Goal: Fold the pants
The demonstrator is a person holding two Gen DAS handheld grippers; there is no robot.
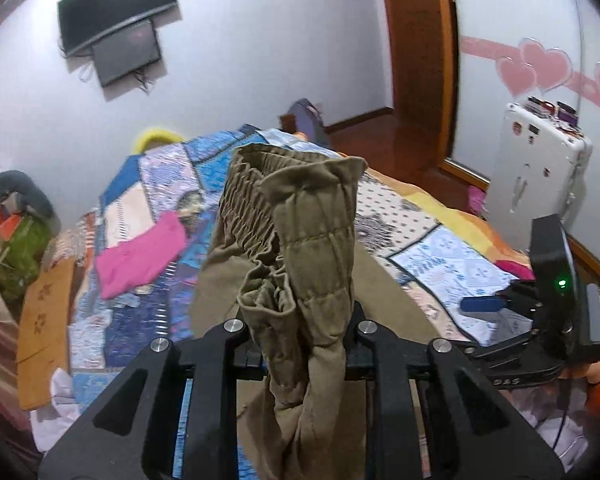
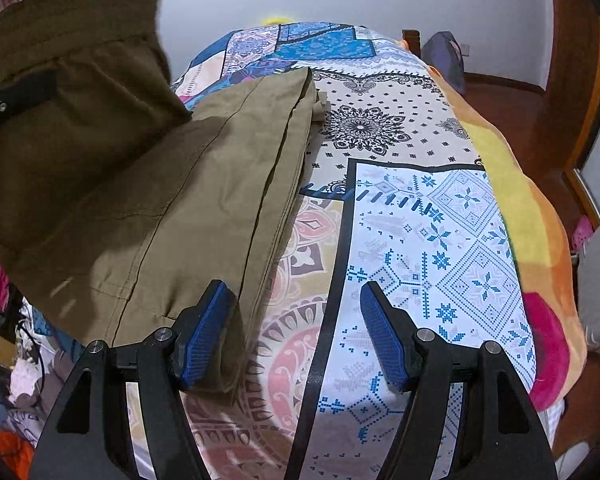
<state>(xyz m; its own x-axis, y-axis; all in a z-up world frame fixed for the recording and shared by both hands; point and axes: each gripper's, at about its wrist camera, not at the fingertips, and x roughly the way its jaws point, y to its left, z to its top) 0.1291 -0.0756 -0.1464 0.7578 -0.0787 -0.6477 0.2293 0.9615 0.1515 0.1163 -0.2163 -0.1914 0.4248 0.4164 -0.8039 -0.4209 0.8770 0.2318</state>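
Observation:
The olive-brown pants (image 2: 204, 184) lie lengthwise on the patterned bedspread (image 2: 440, 216), legs stretched away from me. My left gripper (image 1: 300, 332) is shut on the pants' elastic waistband (image 1: 300, 208) and holds it bunched and raised above the bed; in the right wrist view this lifted part (image 2: 72, 92) hangs at the upper left. My right gripper (image 2: 296, 316) is open and empty, low over the bed beside the near right edge of the pants. It also shows in the left wrist view (image 1: 500, 304) at the right.
A pink garment (image 1: 140, 256) and a tan cloth (image 1: 48, 320) lie on the bed's left side. A white appliance (image 1: 540, 168) stands right of the bed by a wooden door frame (image 1: 420, 40). Screens (image 1: 116, 20) hang on the far wall. Clutter is piled left.

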